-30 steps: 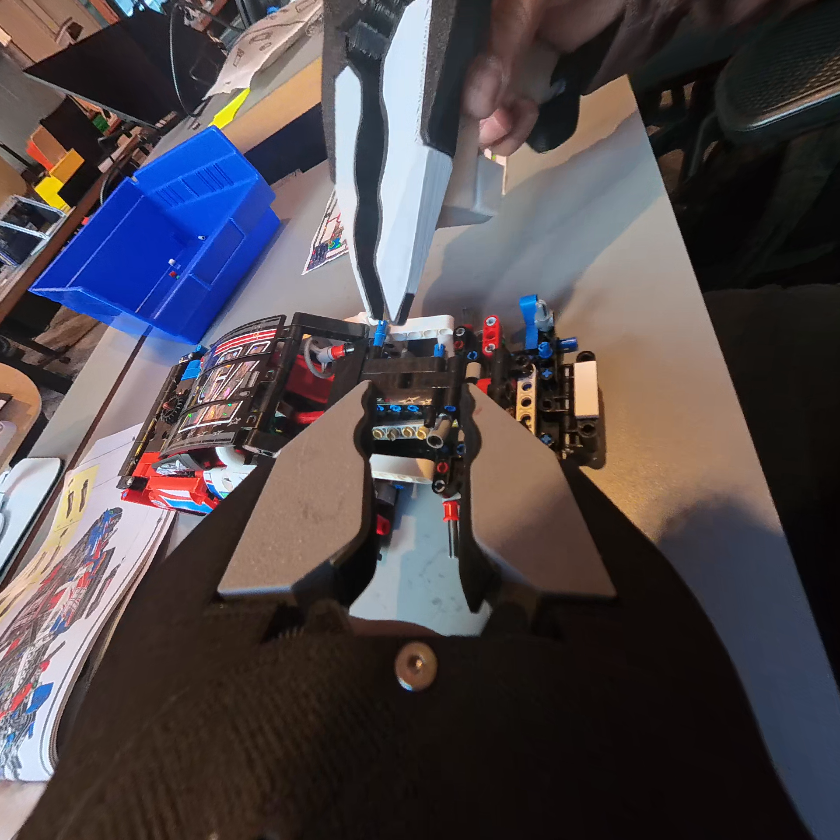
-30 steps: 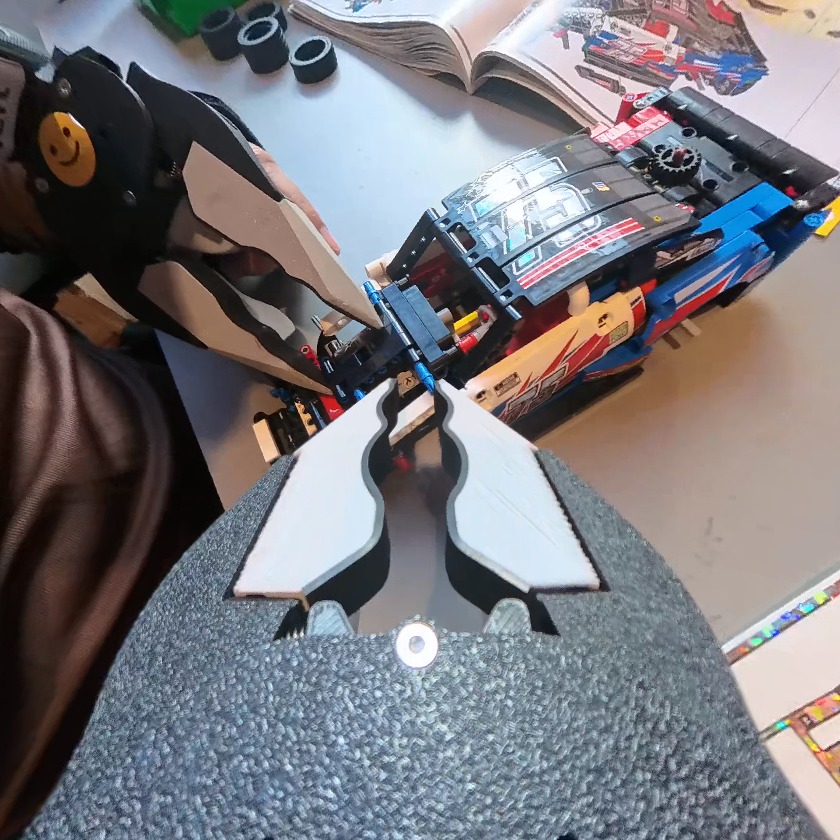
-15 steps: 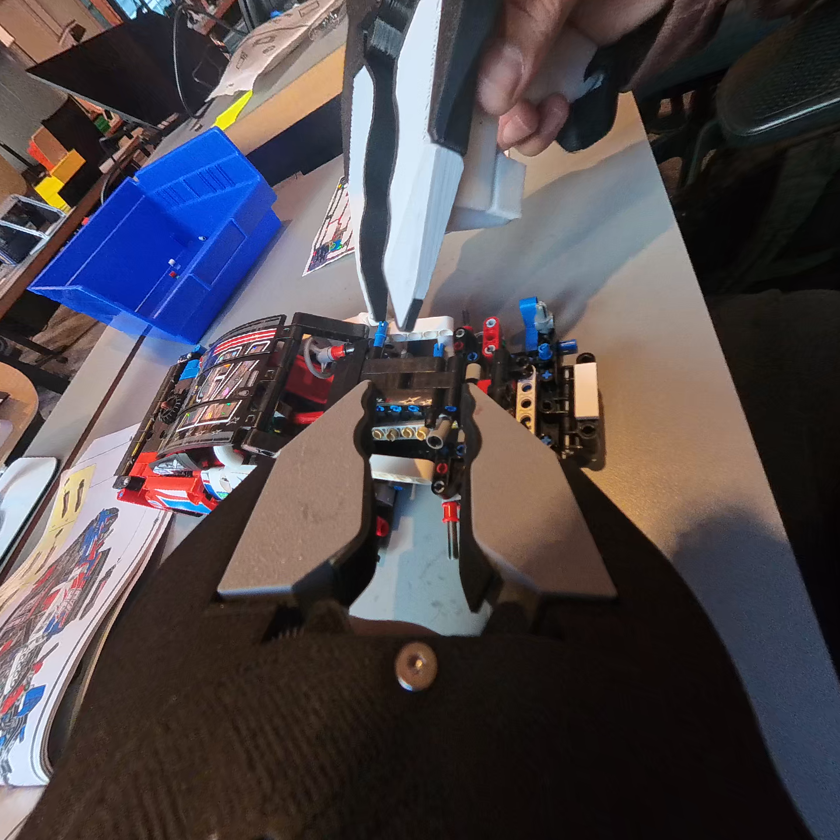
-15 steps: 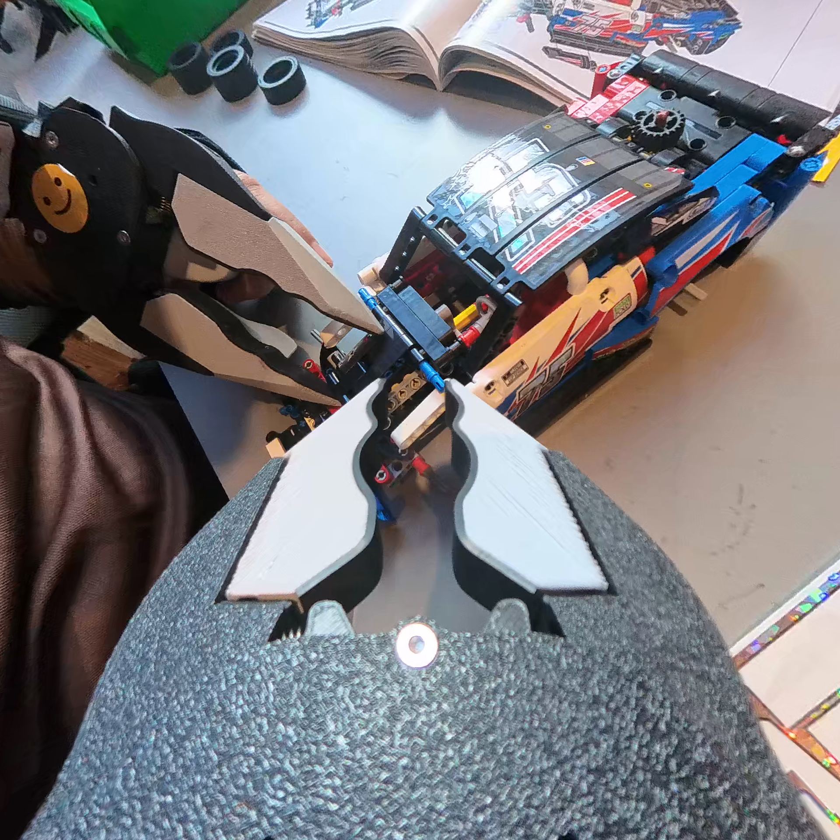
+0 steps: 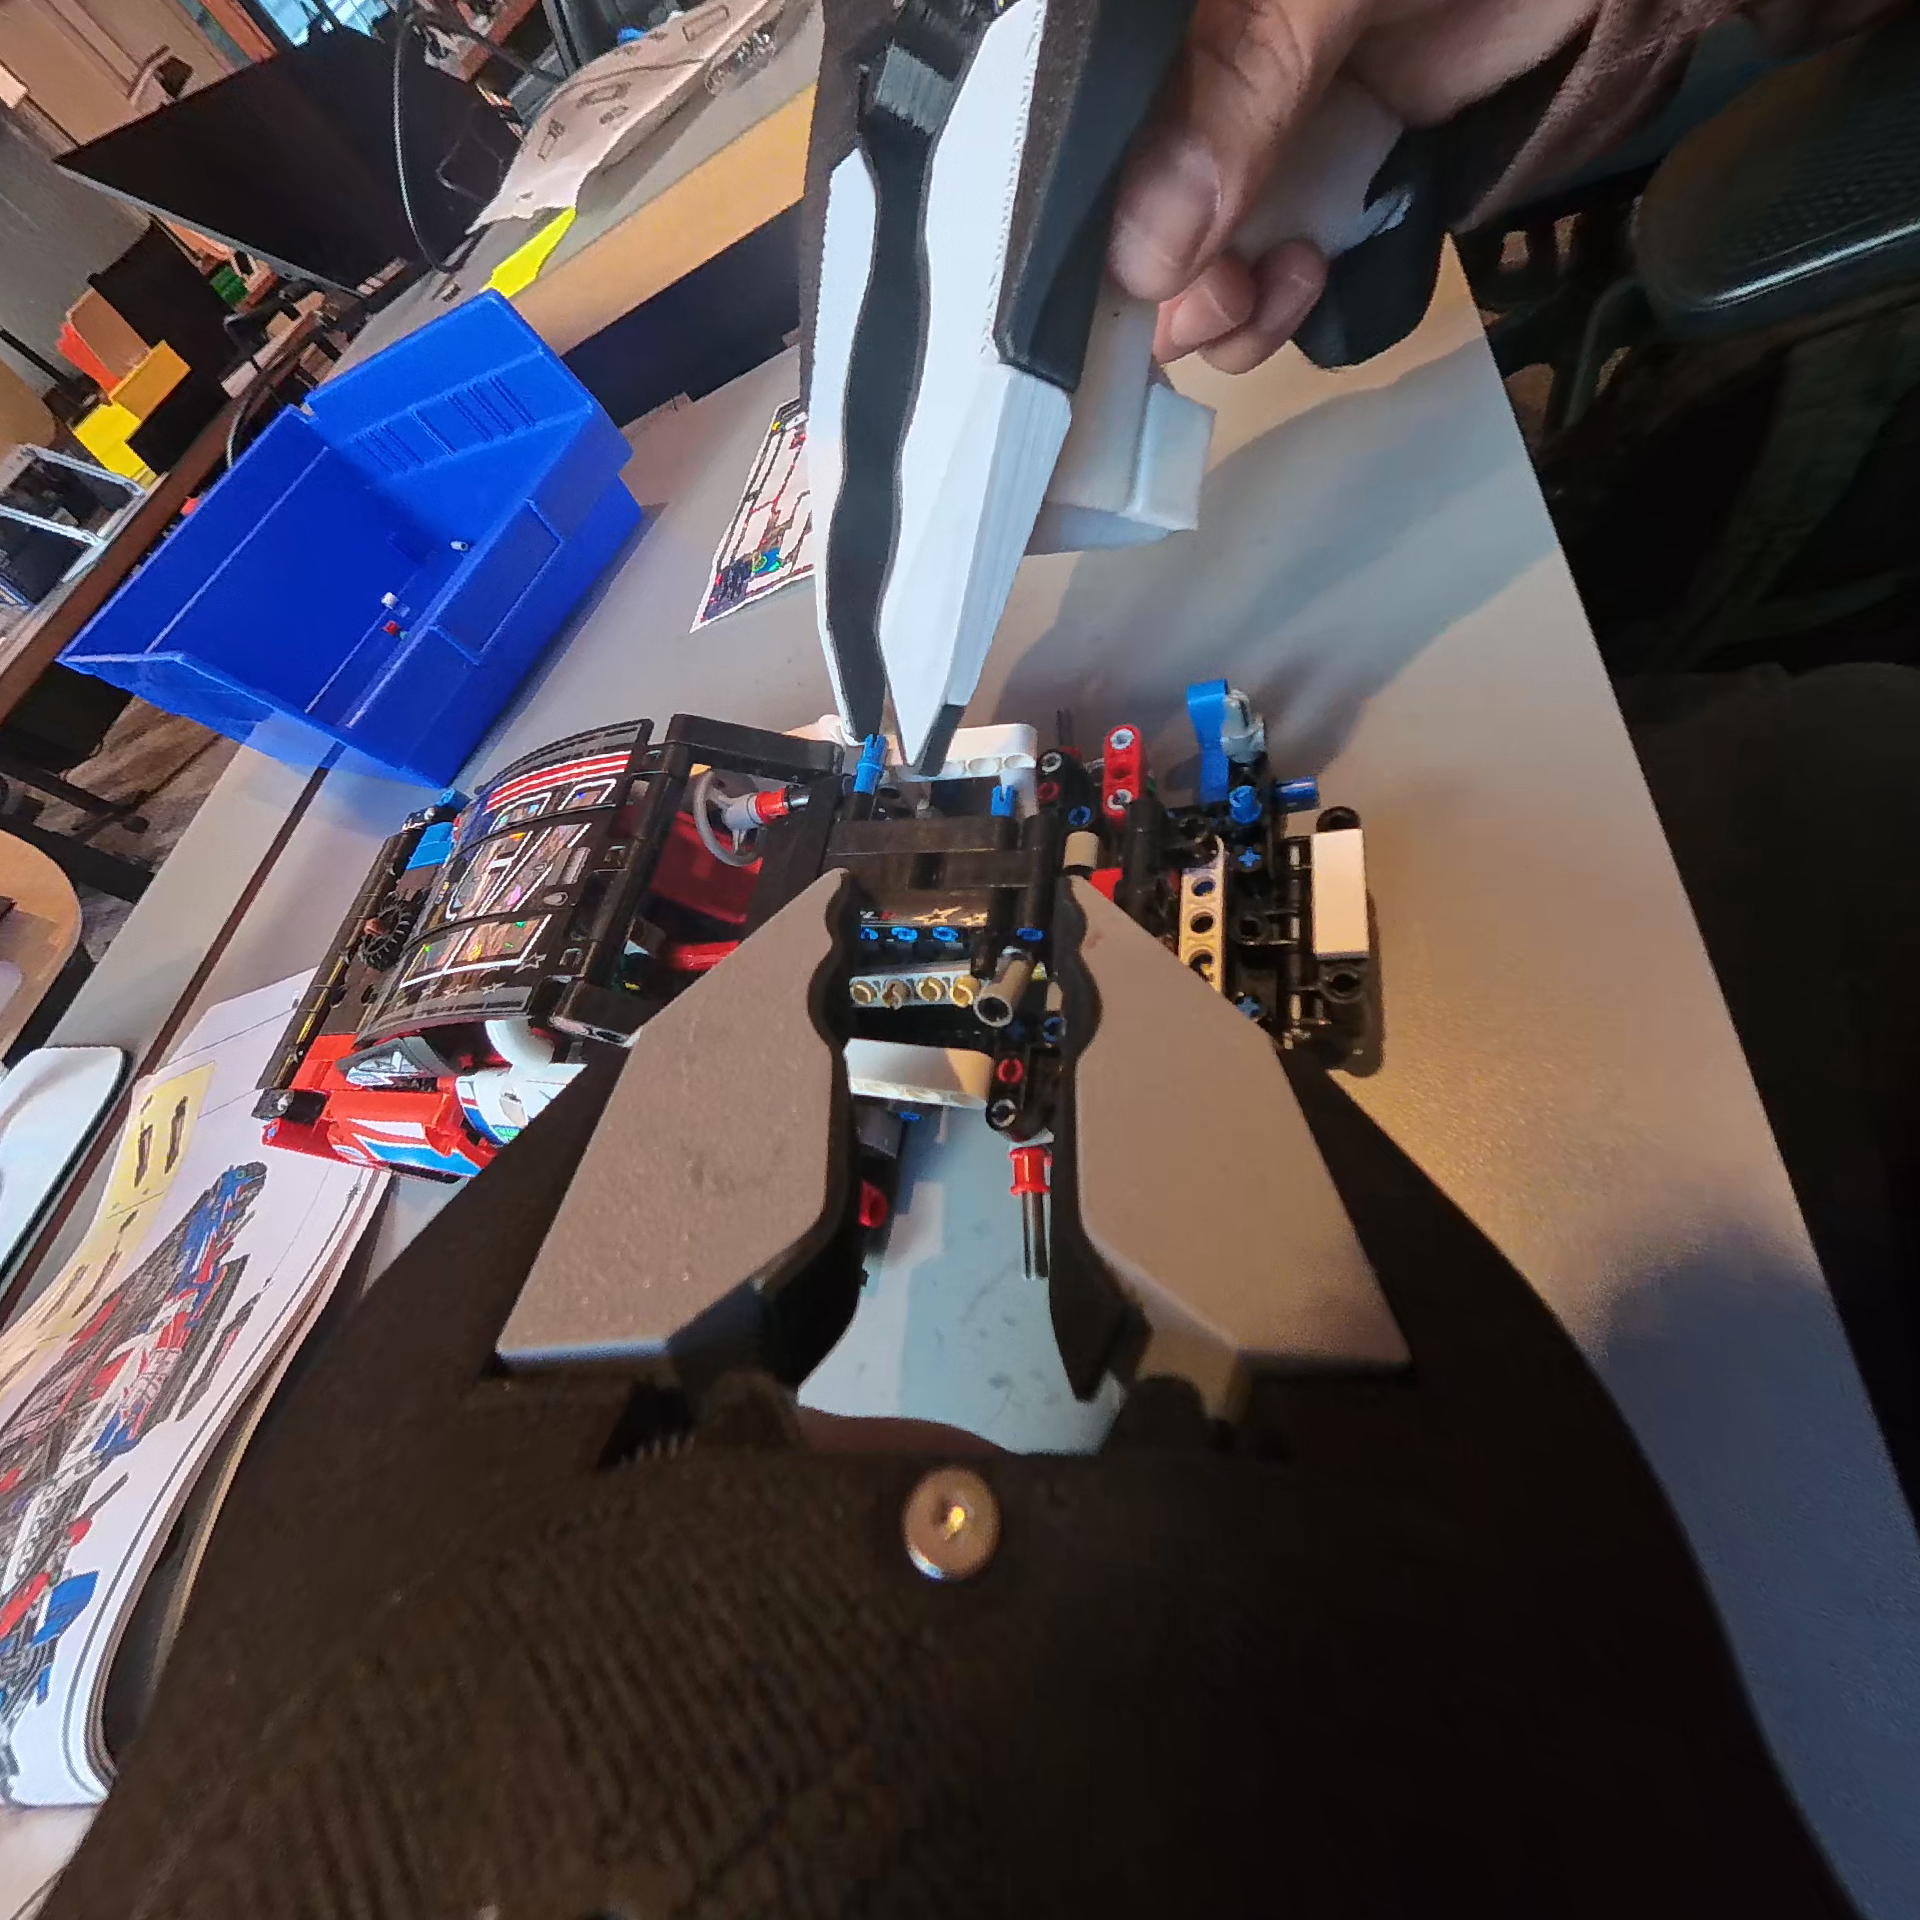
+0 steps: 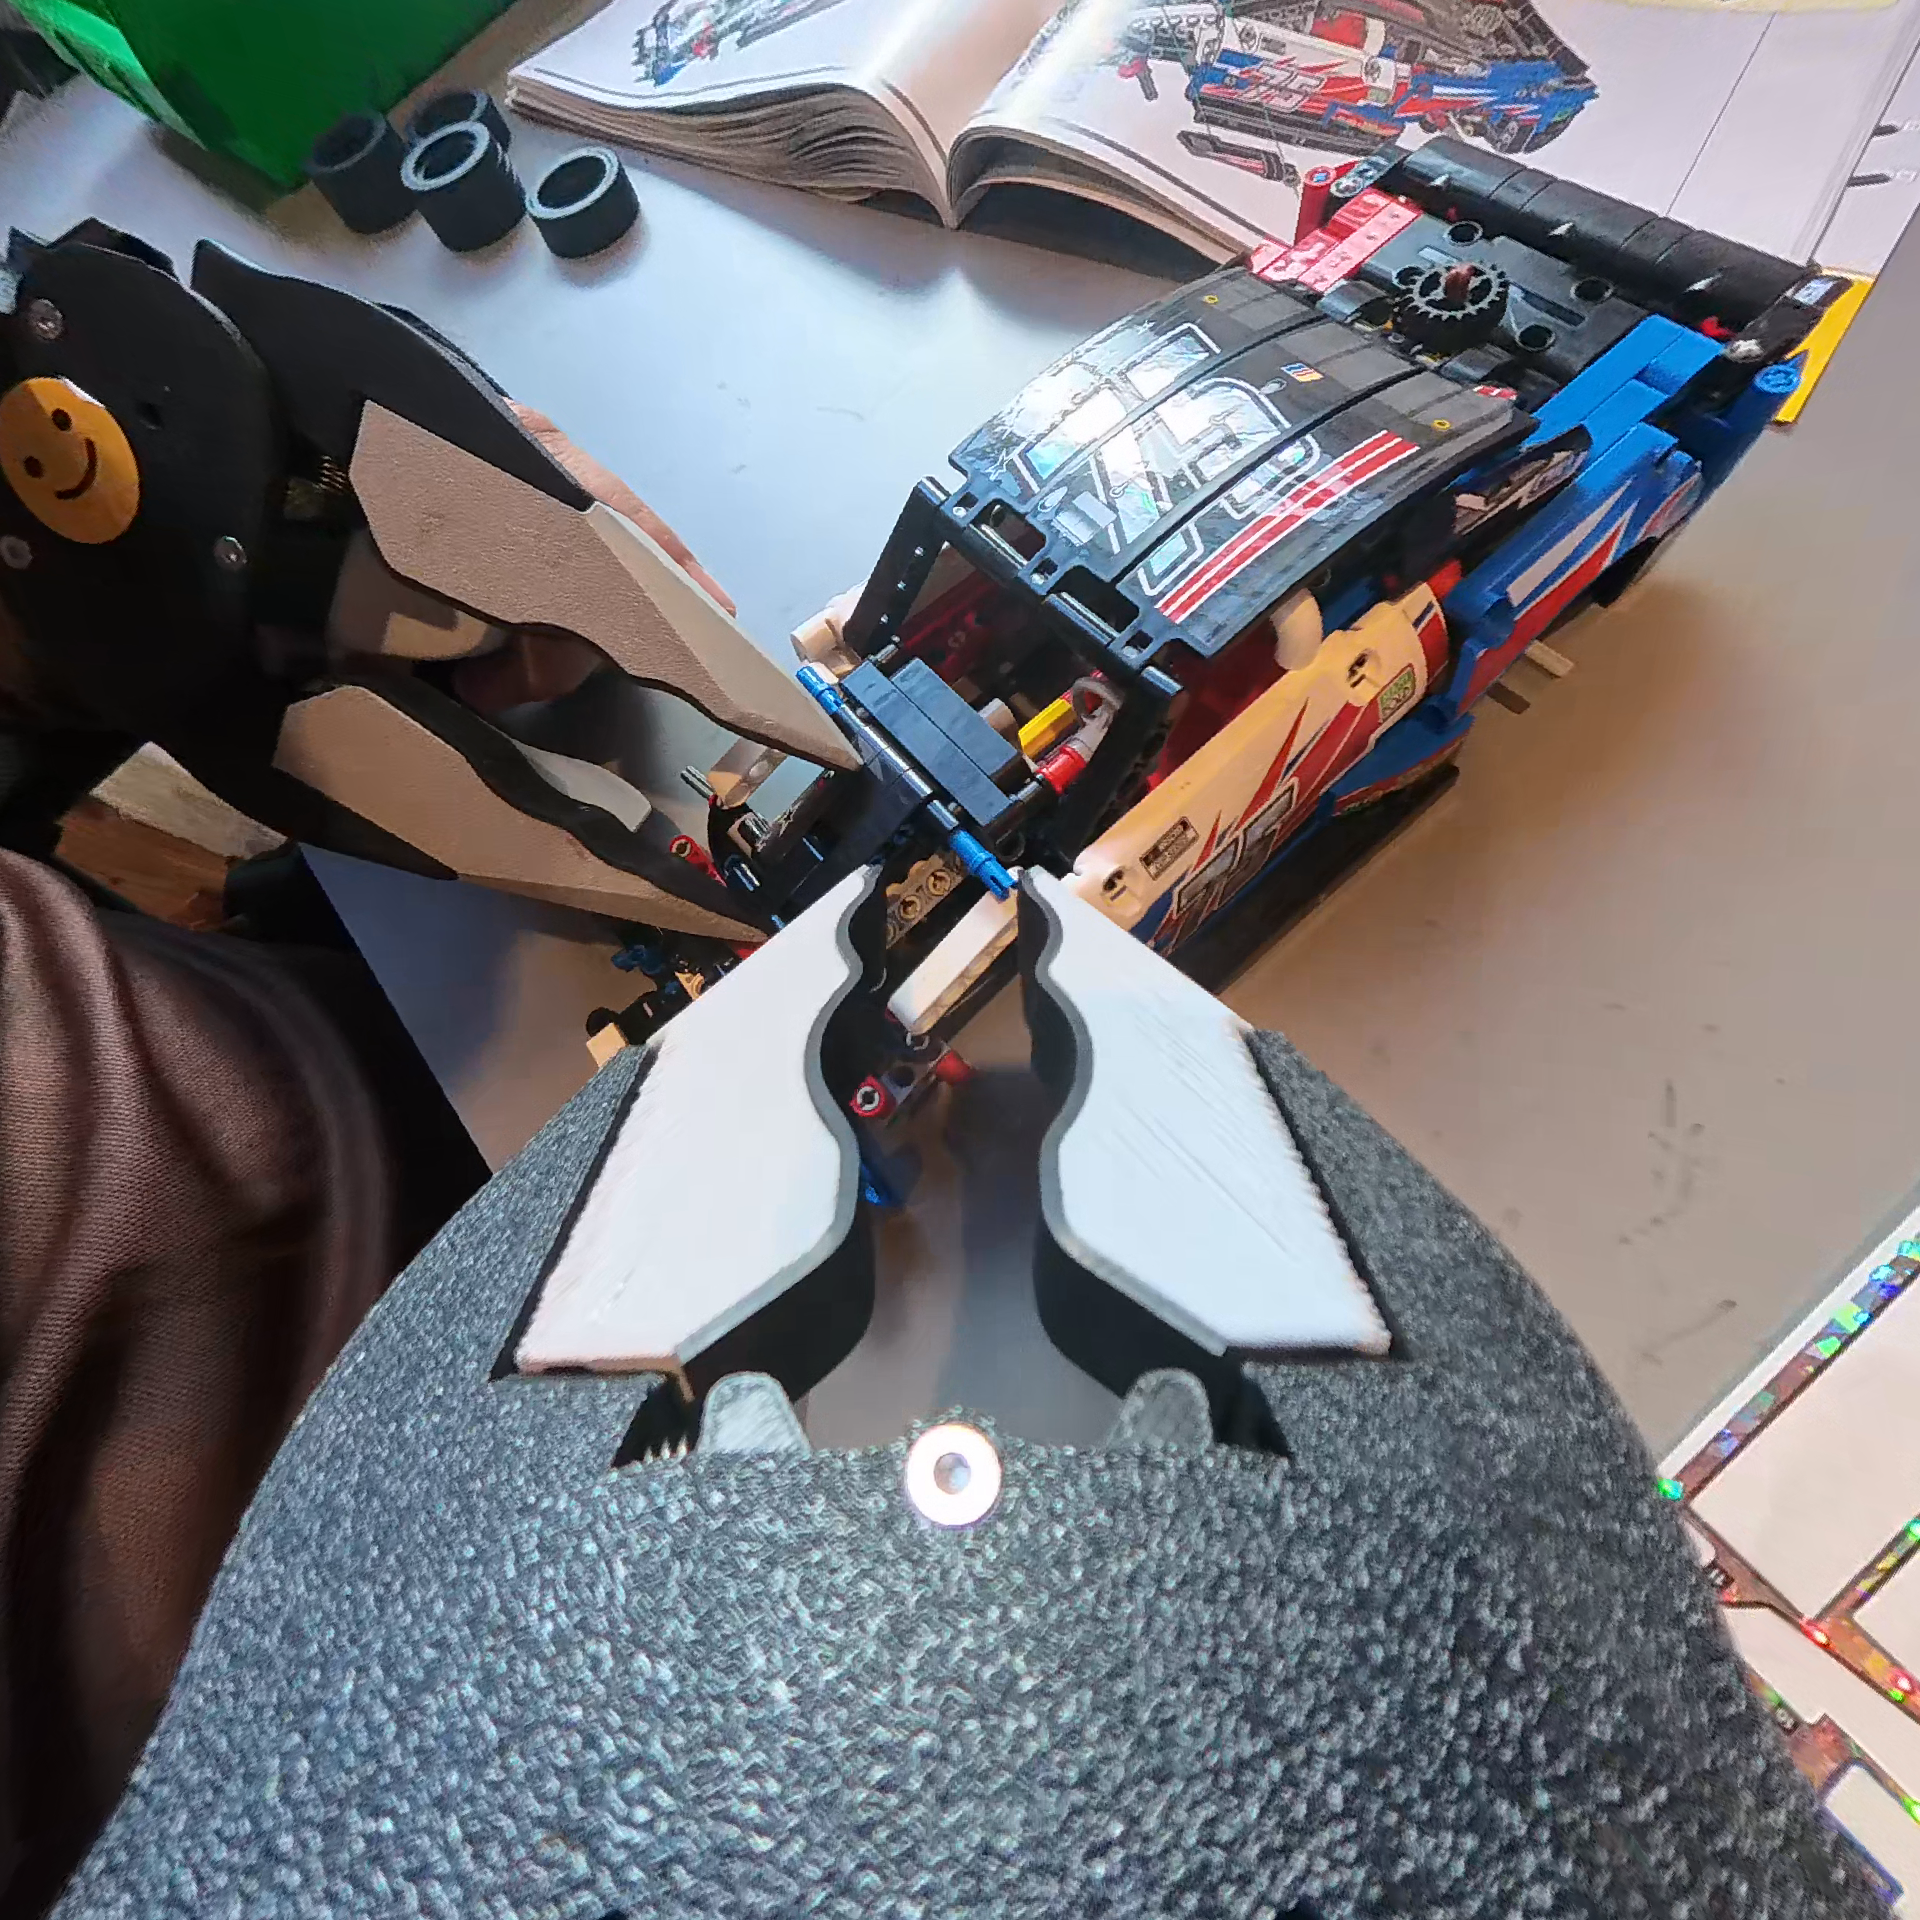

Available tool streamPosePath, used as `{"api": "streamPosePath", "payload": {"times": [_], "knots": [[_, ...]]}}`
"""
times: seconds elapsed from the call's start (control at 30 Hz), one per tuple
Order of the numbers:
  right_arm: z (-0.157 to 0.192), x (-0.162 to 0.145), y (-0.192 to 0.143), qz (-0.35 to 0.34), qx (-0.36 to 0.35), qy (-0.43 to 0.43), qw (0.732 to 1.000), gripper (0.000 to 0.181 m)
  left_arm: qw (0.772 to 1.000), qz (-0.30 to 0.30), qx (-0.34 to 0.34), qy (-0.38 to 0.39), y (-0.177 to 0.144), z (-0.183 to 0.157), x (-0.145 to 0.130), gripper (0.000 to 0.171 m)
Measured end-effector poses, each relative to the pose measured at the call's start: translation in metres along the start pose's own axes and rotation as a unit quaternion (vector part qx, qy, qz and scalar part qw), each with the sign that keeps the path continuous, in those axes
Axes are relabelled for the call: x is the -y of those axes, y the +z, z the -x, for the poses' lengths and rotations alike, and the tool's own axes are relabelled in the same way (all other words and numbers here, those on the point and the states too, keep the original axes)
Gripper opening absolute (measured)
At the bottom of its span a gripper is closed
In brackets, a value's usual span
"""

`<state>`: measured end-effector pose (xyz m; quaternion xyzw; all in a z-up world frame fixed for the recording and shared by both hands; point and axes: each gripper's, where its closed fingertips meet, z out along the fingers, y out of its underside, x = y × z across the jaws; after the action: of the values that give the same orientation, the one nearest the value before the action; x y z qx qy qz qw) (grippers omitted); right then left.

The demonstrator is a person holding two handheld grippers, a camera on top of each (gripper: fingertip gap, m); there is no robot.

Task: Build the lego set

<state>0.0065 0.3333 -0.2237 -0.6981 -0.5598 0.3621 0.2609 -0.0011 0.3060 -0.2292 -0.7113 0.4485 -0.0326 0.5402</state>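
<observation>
A lego race car (image 6: 1247, 499) with a black stickered roof and blue, red and white sides lies on the grey table (image 6: 1558, 987). Its open black front frame (image 5: 935, 842) faces me. My left gripper (image 5: 951, 894) is shut on that front frame, one dark finger on each side; it also shows in the right wrist view (image 6: 805, 842). My right gripper (image 6: 945, 883) is narrowly open, its white fingertips just off the end of a blue axle (image 6: 977, 852) that sticks out of the frame. In the left wrist view it (image 5: 894, 743) comes down from above onto the car's far side.
A blue bin (image 5: 343, 582) and a sticker sheet (image 5: 764, 540) lie beyond the car. An open instruction book (image 6: 935, 94), three black tyres (image 6: 468, 177) and a green bin (image 6: 239, 62) lie on the left gripper's side. Another sticker sheet (image 6: 1818, 1455) lies near the right gripper. Only a small space, under 4 cm, lies between the two pairs of fingers.
The right gripper's jaws have spread a little at the blue axle end, and it has shifted slightly along the car. The left gripper and the car have stayed put.
</observation>
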Motion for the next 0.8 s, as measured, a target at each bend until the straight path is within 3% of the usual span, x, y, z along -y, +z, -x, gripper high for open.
{"api": "streamPosePath", "payload": {"times": [0.8], "knots": [[-0.0008, -0.0008, 0.0000, -0.009, -0.012, 0.004, 1.000, 0.021, 1.000, -0.003, -0.005, 0.000, 0.0001, 0.0003, -0.0003, 0.034]]}}
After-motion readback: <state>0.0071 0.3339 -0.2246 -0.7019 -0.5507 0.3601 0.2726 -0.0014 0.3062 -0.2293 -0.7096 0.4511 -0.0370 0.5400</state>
